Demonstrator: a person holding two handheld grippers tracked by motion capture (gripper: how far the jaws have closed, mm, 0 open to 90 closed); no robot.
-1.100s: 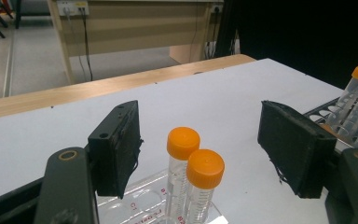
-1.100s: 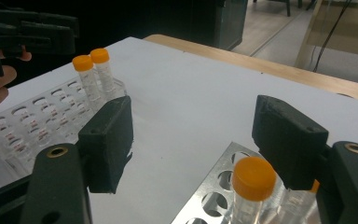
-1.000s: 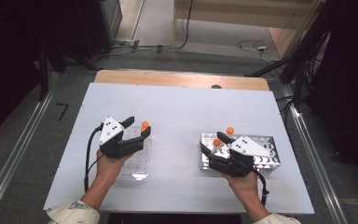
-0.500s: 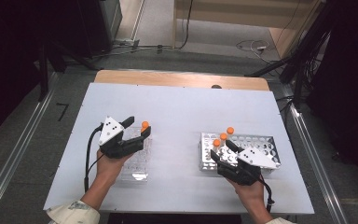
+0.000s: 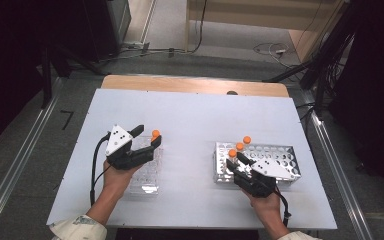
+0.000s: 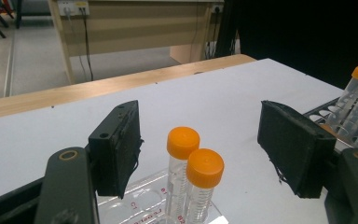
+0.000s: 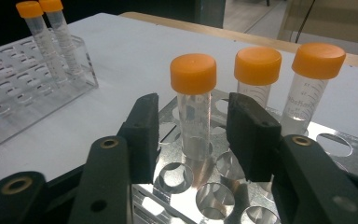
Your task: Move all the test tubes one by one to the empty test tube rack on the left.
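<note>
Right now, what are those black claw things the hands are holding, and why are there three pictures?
They are grippers: hand-held tools with two black jaws that squeeze like tongs. A person holds one in each hand. The high view looks down on the white table. There you see the left gripper over a clear plastic rack and the right gripper at a shiny metal rack. The other two pictures come from little cameras riding on each gripper, looking out between its jaws. The left gripper view shows two orange-capped tubes standing in the clear rack, with the jaws wide apart and not touching them. In the right gripper view, the jaws have just been closing around the nearest tube of three in the metal rack, with small gaps left, so nothing is held yet.
</note>
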